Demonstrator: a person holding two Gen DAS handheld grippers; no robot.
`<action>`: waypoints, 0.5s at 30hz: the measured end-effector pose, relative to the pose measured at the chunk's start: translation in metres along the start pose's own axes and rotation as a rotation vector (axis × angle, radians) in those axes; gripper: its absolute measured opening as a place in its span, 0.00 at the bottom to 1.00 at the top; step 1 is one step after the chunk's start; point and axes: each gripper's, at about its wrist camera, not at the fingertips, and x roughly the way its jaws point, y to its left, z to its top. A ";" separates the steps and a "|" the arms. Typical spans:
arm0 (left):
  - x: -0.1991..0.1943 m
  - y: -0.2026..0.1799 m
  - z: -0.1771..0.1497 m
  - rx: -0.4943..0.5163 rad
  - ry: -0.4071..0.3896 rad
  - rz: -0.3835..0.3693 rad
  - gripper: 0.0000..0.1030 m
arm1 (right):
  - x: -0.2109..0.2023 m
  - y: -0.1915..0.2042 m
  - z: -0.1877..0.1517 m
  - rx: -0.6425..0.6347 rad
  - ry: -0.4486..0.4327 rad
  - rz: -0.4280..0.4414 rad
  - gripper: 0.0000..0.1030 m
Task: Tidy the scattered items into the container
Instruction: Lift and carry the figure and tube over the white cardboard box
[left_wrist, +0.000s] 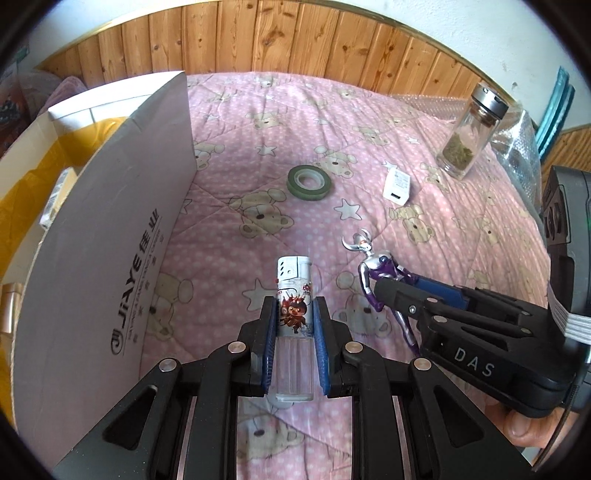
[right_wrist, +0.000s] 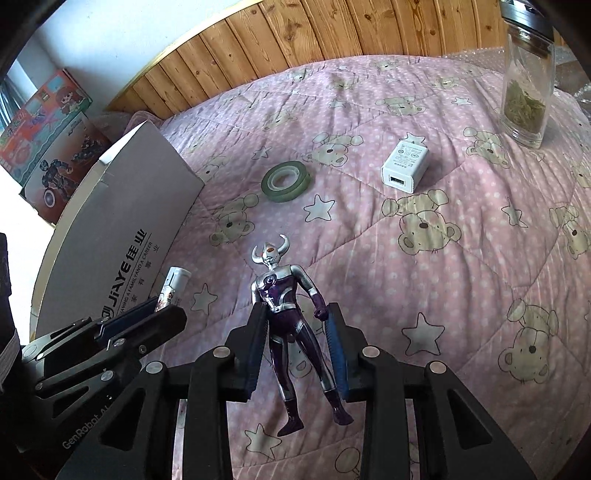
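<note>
Between the blue pads of the left gripper (left_wrist: 294, 306) a lighter (left_wrist: 294, 295) with a cartoon print is clamped, its white cap pointing toward twelve o'clock and its clear tank lying back between the jaws, above the pink bear-print quilt (left_wrist: 424, 258). At nine o'clock from it stands the grey flap of the cardboard box (left_wrist: 110, 240), printed JIAYE, with yellow inside visible beyond. At three o'clock the right gripper (right_wrist: 295, 314) straddles a silver and purple horned figure (right_wrist: 284, 306) lying on its back on the quilt, head toward twelve; the jaws stand parted at either side of its torso, the left pad against its arm, the right pad just beside its fist, so whether they grip cannot be told. Farther out, toward twelve o'clock, a green tape roll (right_wrist: 284, 182) lies flat; a white charger (right_wrist: 404, 166) rests near it at one o'clock, and a glass jar (right_wrist: 526, 85) of dried leaves stands upright beyond, well apart.
</note>
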 end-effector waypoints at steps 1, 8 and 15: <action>-0.003 0.000 -0.001 -0.001 -0.002 -0.002 0.18 | -0.002 0.000 -0.001 0.003 -0.003 -0.001 0.32; -0.019 0.003 -0.011 -0.012 -0.007 -0.013 0.18 | -0.010 0.003 -0.012 0.020 -0.011 -0.001 0.32; -0.035 0.000 -0.017 -0.006 -0.025 -0.034 0.18 | -0.020 0.007 -0.026 0.032 -0.017 0.002 0.32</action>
